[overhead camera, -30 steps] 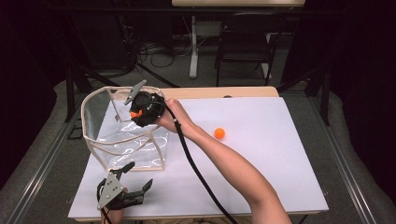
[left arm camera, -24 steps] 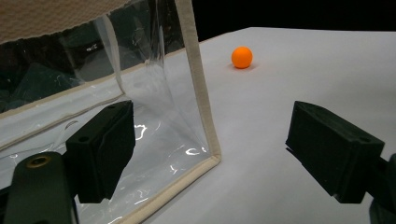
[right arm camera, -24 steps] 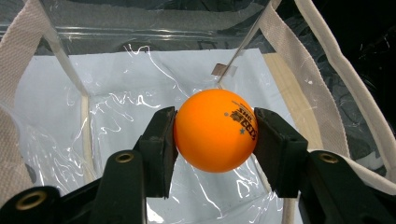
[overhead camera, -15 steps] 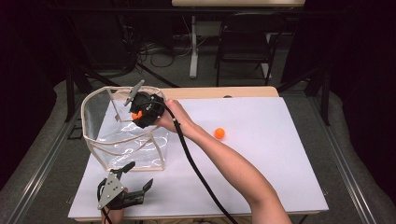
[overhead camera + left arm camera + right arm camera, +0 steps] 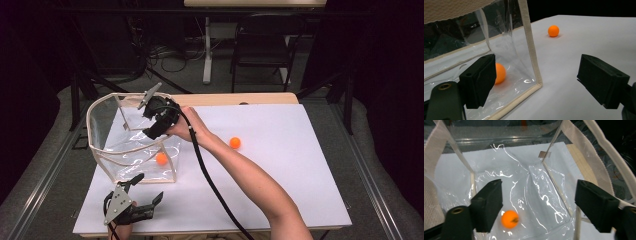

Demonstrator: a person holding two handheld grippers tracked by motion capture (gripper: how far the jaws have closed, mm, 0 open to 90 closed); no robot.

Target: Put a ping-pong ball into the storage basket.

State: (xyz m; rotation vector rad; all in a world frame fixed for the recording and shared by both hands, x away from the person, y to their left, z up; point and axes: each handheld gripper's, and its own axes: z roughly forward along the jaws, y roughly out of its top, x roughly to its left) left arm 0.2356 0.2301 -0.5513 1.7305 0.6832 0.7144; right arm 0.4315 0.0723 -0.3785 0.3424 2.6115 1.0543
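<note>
A clear plastic bag (image 5: 107, 150) with beige trim stands open at the table's left. My right gripper (image 5: 152, 131) hangs over its mouth and points down into it. Its jaws have just been opening, and nothing is between them (image 5: 539, 188). Below them an orange ball (image 5: 509, 219) lies on the bag's floor (image 5: 161, 158). A second orange ball (image 5: 235, 143) rests on the white table to the bag's right. My left gripper (image 5: 148, 189) sits low at the front left, open, facing the bag's near corner (image 5: 537, 62). From there both balls show (image 5: 499, 73) (image 5: 553, 31).
The white tabletop (image 5: 280, 175) stretches wide to the right of the bag. The right gripper's black cable (image 5: 210, 182) trails along the forearm towards the front edge. Beyond the far edge stand a chair (image 5: 260, 55) and dark stands.
The orange ball that was in the right gripper's jaws over the bag now lies on the bag's floor. Those jaws have opened. Neither hand has shifted.
</note>
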